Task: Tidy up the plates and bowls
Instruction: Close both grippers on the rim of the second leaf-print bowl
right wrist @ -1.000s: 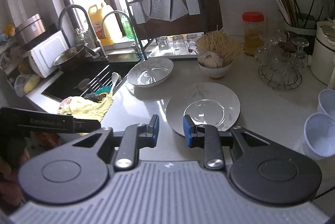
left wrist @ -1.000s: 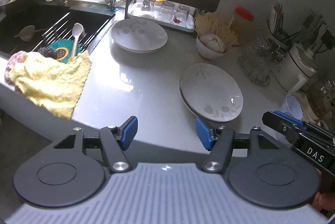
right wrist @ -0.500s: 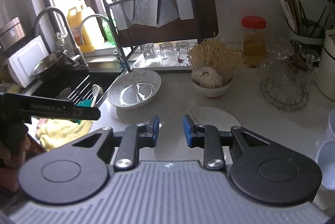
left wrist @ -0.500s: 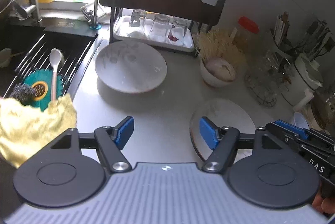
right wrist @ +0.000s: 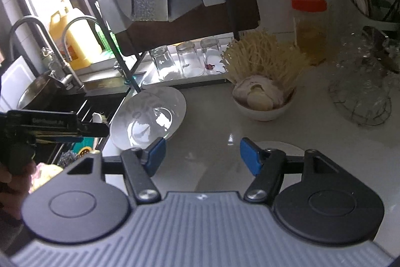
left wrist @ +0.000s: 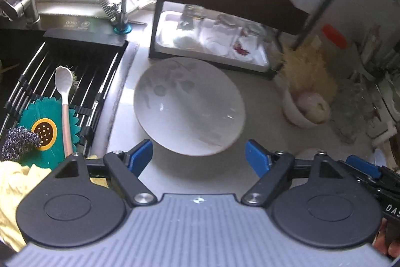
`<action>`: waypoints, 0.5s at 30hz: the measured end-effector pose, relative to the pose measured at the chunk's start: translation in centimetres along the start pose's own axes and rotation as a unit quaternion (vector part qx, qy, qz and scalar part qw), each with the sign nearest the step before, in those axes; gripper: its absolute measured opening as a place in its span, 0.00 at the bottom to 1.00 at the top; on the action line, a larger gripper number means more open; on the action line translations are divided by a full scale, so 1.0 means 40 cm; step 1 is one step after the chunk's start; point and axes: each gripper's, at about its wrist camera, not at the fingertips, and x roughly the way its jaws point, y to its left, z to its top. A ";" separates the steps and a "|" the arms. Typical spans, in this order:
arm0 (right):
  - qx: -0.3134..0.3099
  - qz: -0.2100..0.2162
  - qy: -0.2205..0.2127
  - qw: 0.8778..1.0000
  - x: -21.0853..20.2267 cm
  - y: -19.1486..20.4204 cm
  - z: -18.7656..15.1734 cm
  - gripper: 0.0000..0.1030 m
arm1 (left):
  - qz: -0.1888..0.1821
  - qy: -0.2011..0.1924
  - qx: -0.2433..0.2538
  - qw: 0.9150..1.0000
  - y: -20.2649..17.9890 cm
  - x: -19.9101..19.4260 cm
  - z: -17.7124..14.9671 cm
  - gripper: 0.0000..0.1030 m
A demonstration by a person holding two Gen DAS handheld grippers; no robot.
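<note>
Now — left gripper (left wrist: 198, 154) spread before bowl (left wrist: 188, 106) | right gripper (right wrist: 202, 155) apart — only its view shows plate (right wrist: 280, 145)

In the right wrist view the flat plate (right wrist: 276, 145) shows only as a thin arc at about five o'clock from the deep patterned bowl (right wrist: 150, 114), the rest hidden behind the right gripper (right wrist: 202, 154) and its body. At nine o'clock the left gripper (right wrist: 96, 128) is cut by the frame edge, its fingertips merged into one dark shape. In the left wrist view the red-lidded jar (left wrist: 333, 36) and glassware (left wrist: 360, 97) at three o'clock are blurred beyond telling.
</note>
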 end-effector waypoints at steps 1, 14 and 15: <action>0.003 0.003 0.005 1.000 0.015 0.006 0.006 0.66 | 0.001 0.003 0.002 1.000 0.011 0.012 0.008 0.82; -0.029 0.010 0.064 0.997 0.235 0.112 0.060 0.66 | -0.001 0.028 -0.003 1.000 0.158 0.182 0.112 0.82; -0.029 0.010 0.068 0.997 0.250 0.114 0.061 0.66 | -0.005 0.031 -0.005 1.000 0.169 0.194 0.117 0.82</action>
